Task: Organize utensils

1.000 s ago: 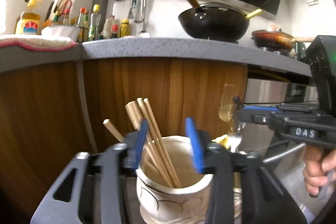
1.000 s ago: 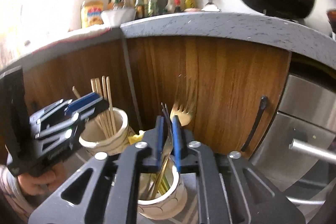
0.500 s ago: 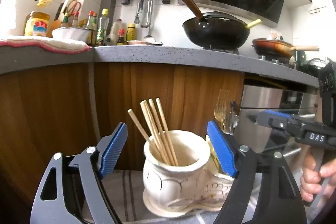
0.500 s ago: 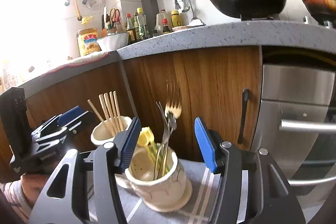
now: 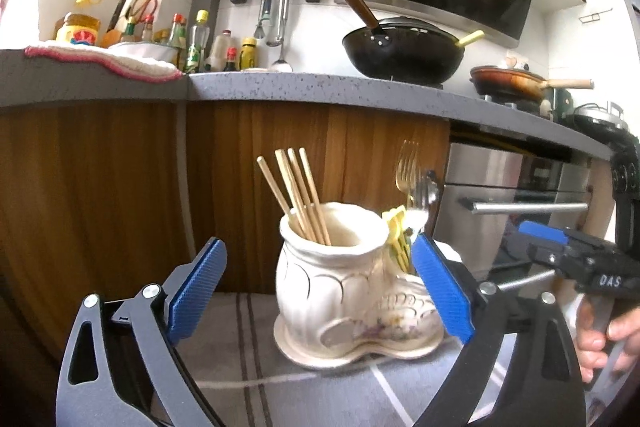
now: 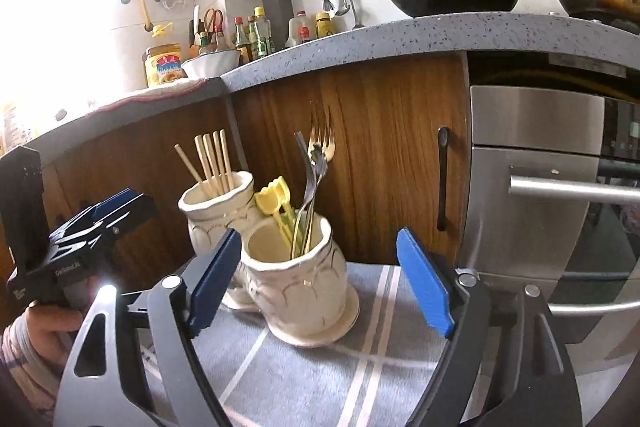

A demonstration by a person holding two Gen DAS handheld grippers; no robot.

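Observation:
A cream ceramic double holder [image 5: 340, 291] stands on a grey striped cloth [image 5: 280, 379]. Its left pot holds several wooden chopsticks [image 5: 298, 197]. Its right pot [image 6: 298, 279] holds forks [image 6: 316, 171] and yellow plastic utensils [image 6: 276, 203]. My left gripper [image 5: 320, 291] is open and empty, its blue pads either side of the holder, drawn back from it. My right gripper [image 6: 320, 275] is open and empty, its pads flanking the right pot. Each gripper shows in the other's view: the right one [image 5: 576, 263], the left one [image 6: 92, 223].
Wooden cabinet doors [image 5: 120, 195] rise just behind the holder under a grey stone counter [image 5: 320, 87]. A steel oven with a bar handle [image 6: 572, 191] is at the right. A black wok [image 5: 404, 51], bottles and a bowl sit on the counter.
Both grippers opened and pulled back. The left let go of the chopsticks and the right let go of the fork, which now stand in the pots.

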